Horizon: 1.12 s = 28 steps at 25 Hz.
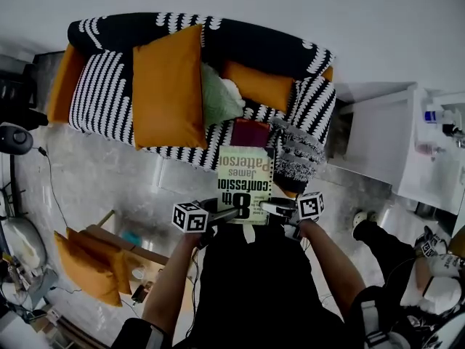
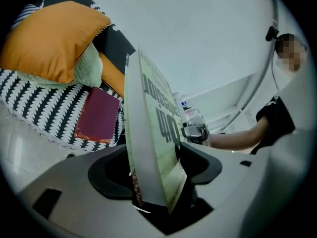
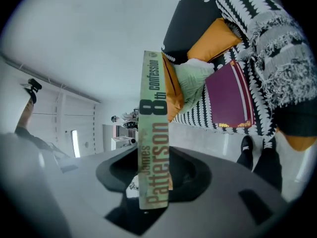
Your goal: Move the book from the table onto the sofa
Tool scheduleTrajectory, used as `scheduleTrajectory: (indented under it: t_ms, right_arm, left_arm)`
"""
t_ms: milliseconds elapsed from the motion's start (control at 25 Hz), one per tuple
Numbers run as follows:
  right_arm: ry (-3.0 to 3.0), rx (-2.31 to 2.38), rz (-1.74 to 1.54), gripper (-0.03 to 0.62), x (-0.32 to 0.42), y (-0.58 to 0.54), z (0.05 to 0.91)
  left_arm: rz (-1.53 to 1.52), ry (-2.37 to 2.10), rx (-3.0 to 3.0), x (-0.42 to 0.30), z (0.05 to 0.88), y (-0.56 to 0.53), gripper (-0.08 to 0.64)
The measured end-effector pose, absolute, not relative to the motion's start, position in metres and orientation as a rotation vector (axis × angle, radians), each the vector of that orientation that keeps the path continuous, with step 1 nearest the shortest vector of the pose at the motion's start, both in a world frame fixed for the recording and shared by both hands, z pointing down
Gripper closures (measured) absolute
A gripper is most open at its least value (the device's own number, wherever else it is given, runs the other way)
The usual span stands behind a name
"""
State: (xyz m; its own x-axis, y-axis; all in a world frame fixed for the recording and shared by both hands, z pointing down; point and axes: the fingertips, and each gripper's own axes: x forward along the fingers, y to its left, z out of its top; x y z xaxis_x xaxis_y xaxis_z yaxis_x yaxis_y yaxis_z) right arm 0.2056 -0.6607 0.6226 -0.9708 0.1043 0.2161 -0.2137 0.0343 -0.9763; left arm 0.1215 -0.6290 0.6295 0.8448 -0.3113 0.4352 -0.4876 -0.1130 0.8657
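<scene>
The left gripper and the right gripper are both clenched on the book. In the left gripper view the jaws hold its pale page edge. In the right gripper view they pinch the spine.

Beyond them stands the sofa, black with white patterned covers. A big orange cushion leans on it, with a pale green cushion beside that and a smaller orange cushion further right.

The book is held up off the floor, just in front of the sofa's front edge. Its green cover reads "8th confession" and "James Patterson", and the spine repeats both.

A flat maroon volume lies on the seat just past the book's far end.
</scene>
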Motion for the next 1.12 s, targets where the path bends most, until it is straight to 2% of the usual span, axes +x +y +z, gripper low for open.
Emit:
scheduleTrajectory:
  t_ms: [640,760,1120]
  right_arm:
    - [-2.047,0.351,2.012,0.419,0.189,-0.712,0.760]
    - [-2.056,0.398,2.035,0.420,0.189,-0.727,0.788]
    - [-2.061,0.440,2.084,0.420,0.181,-0.748,0.833]
  left_arm:
    - [0.358,-0.730,1.704,0.095,0.785,-0.687,0.235]
    - [0.317,-0.733,1.699,0.091,0.812,-0.701,0.235]
    - [0.331,-0.740,1.732,0.082,0.853,-0.727,0.235]
